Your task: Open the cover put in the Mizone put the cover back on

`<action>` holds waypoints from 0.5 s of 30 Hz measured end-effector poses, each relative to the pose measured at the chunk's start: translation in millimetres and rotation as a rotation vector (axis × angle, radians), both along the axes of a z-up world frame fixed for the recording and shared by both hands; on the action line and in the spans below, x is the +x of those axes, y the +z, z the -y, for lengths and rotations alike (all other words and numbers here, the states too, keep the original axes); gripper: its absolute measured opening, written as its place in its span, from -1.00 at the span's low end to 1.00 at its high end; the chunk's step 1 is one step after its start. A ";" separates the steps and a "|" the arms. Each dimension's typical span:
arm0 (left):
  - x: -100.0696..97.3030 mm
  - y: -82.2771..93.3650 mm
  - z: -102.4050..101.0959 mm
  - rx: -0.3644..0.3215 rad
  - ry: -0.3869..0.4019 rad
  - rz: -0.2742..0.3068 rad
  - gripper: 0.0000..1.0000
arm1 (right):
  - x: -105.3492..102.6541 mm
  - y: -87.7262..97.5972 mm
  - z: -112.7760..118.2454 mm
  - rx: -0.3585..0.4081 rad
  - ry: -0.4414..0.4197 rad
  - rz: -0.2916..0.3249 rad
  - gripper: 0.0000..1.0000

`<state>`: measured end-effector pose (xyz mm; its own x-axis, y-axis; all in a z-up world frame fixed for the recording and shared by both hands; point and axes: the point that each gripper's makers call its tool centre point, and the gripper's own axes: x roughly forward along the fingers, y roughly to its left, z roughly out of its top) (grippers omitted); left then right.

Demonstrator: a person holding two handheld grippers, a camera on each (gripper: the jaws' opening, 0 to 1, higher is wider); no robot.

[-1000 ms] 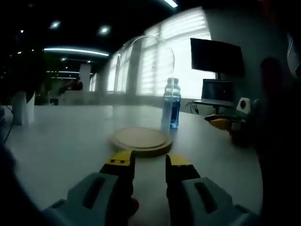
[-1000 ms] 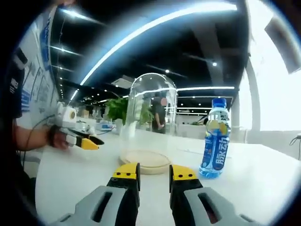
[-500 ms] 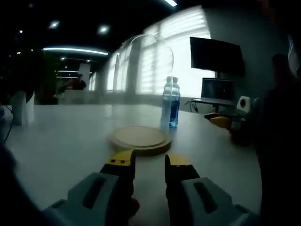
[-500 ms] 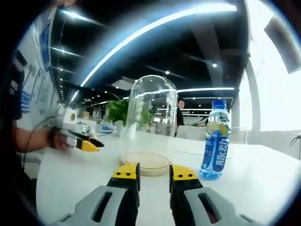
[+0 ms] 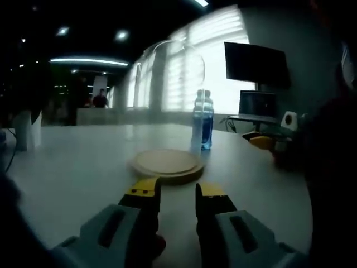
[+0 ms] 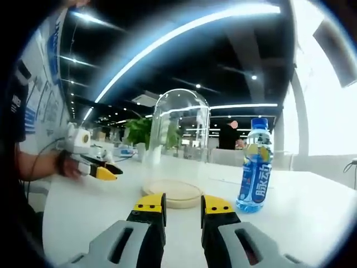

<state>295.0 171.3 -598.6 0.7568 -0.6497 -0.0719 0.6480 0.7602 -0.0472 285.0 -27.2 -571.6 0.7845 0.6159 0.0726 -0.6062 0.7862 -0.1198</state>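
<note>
A clear glass dome cover (image 5: pixel 170 95) stands on a round wooden base (image 5: pixel 166 163) on the white table. Just behind it to the right is the blue Mizone bottle (image 5: pixel 202 120), upright and capped. My left gripper (image 5: pixel 174 192) rests low in front of the base, open, with nothing between its jaws. In the right gripper view the dome (image 6: pixel 179 139) sits on the base (image 6: pixel 172 191), with the bottle (image 6: pixel 255 164) to its right. My right gripper (image 6: pixel 183 206) is open and short of the base, holding nothing. A hand holds the left gripper (image 6: pixel 97 169) at the left.
A dark monitor (image 5: pixel 256 67) and desk gear stand at the back right, before bright windows. The right gripper's yellow tip (image 5: pixel 261 143) shows at the right. A white object (image 5: pixel 27 129) stands at the table's far left. A person (image 6: pixel 228 135) is in the background.
Both grippers, the dome and the bottle stay where they were. A person far in the background has walked across to the right.
</note>
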 end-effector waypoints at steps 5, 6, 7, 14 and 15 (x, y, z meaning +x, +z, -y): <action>0.3 -0.2 -0.4 -0.003 0.001 -0.003 -0.63 | 0.0 0.1 0.3 0.002 -0.001 0.000 -0.64; 0.2 -0.5 -0.2 -0.001 -0.001 -0.003 -0.63 | 0.0 0.1 0.4 0.002 -0.001 0.000 -0.64; 0.0 -0.7 0.4 0.000 -0.004 -0.003 -0.63 | 0.1 0.1 0.4 0.002 -0.001 0.000 -0.64; -1.2 -1.6 2.2 0.010 -0.012 -0.001 -0.63 | -0.6 1.0 0.7 0.009 -0.002 0.000 -0.64; -1.2 -1.6 2.1 0.009 -0.012 -0.002 -0.63 | -0.5 0.8 0.9 0.007 -0.003 0.000 -0.64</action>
<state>293.8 169.2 -600.2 0.7492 -0.6577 -0.0789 0.6567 0.7530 -0.0415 284.5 -28.1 -570.8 0.7863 0.6131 0.0767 -0.6039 0.7888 -0.1141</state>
